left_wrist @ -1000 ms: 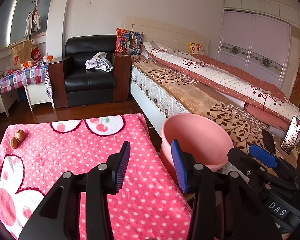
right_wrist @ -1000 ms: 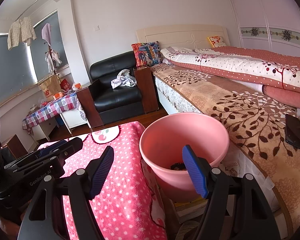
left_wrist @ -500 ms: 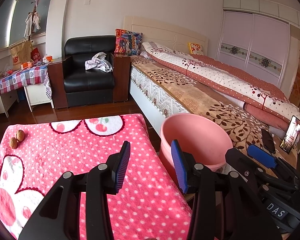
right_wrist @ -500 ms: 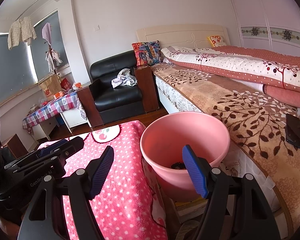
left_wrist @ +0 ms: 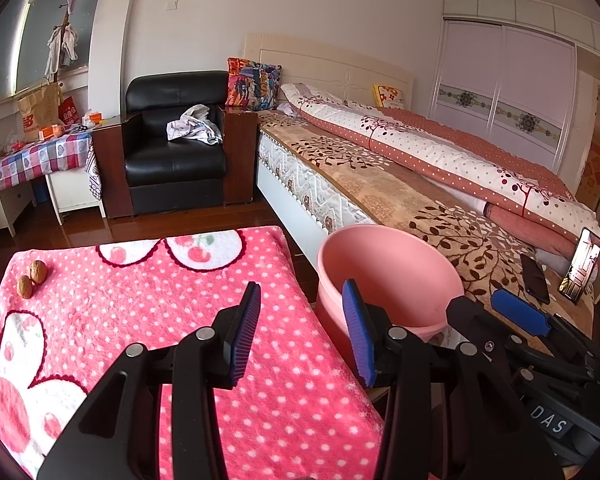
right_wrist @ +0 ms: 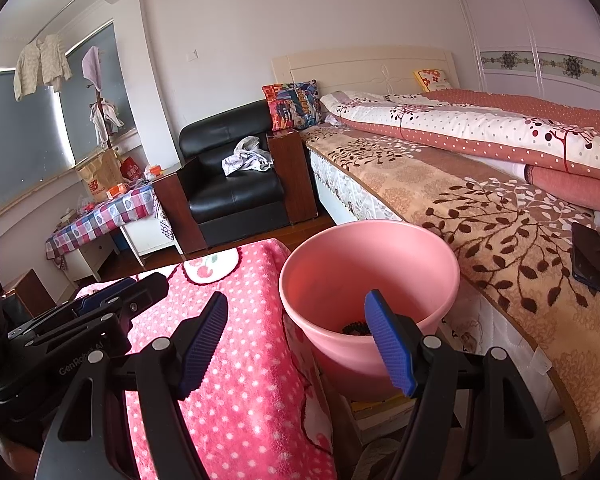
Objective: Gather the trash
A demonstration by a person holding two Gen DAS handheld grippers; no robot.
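Two walnuts (left_wrist: 32, 276) lie at the far left edge of a table covered by a pink polka-dot cloth (left_wrist: 140, 312). A pink bucket (left_wrist: 384, 276) stands right of the table beside the bed; in the right wrist view the bucket (right_wrist: 364, 264) holds a dark item (right_wrist: 356, 328) at its bottom. My left gripper (left_wrist: 302, 334) hovers open over the cloth's right edge, nothing between its fingers. My right gripper (right_wrist: 296, 340) is open too, over the gap between table and bucket rim. Each gripper shows in the other's view: the right gripper (left_wrist: 520, 316) and the left gripper (right_wrist: 100, 304).
A bed (left_wrist: 400, 184) with patterned covers runs along the right, with a black phone (right_wrist: 588, 256) and a propped phone (left_wrist: 580, 264) on it. A black armchair (left_wrist: 172, 152) with crumpled cloth stands behind. A checked-cloth side table (left_wrist: 32, 156) with boxes is at far left.
Both views have shifted only slightly; the grippers stay open and nothing on the table or in the bucket has moved.
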